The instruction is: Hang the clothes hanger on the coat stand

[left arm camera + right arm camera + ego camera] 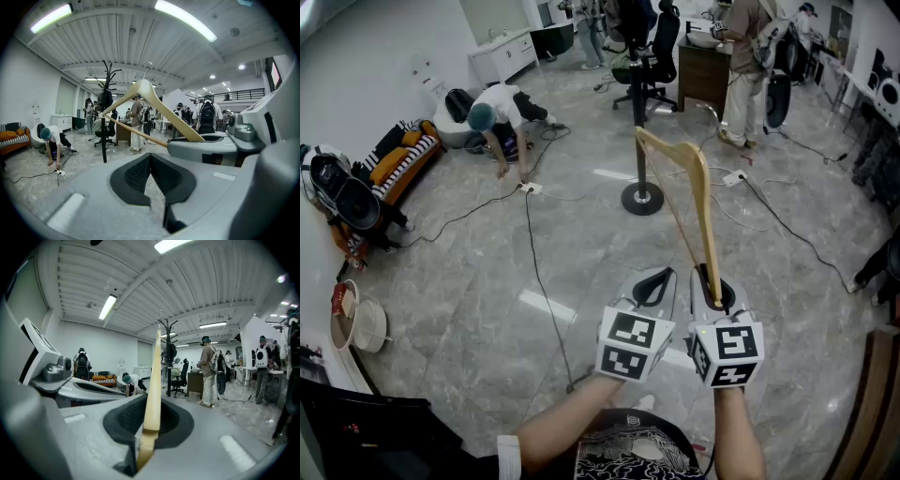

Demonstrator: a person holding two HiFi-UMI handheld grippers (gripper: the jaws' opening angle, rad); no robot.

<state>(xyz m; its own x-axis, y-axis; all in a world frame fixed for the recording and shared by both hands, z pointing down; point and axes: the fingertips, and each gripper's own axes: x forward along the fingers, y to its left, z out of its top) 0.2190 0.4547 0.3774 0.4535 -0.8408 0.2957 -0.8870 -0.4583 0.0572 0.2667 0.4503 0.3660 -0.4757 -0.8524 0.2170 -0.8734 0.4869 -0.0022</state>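
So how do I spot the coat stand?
Look at the shiny grey floor and find the black office chair at its far end. Just in front of it stands the coat stand. It is the only thin black pole on a round foot, with curly hooks on top.

Tan hanger (703,206), black coat stand (638,103)

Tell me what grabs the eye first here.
A pale wooden clothes hanger rises up the middle of the head view, its lower end clamped in the right gripper. Just beyond it on the grey marble floor stands the black coat stand, while the left gripper sits shut and empty alongside.
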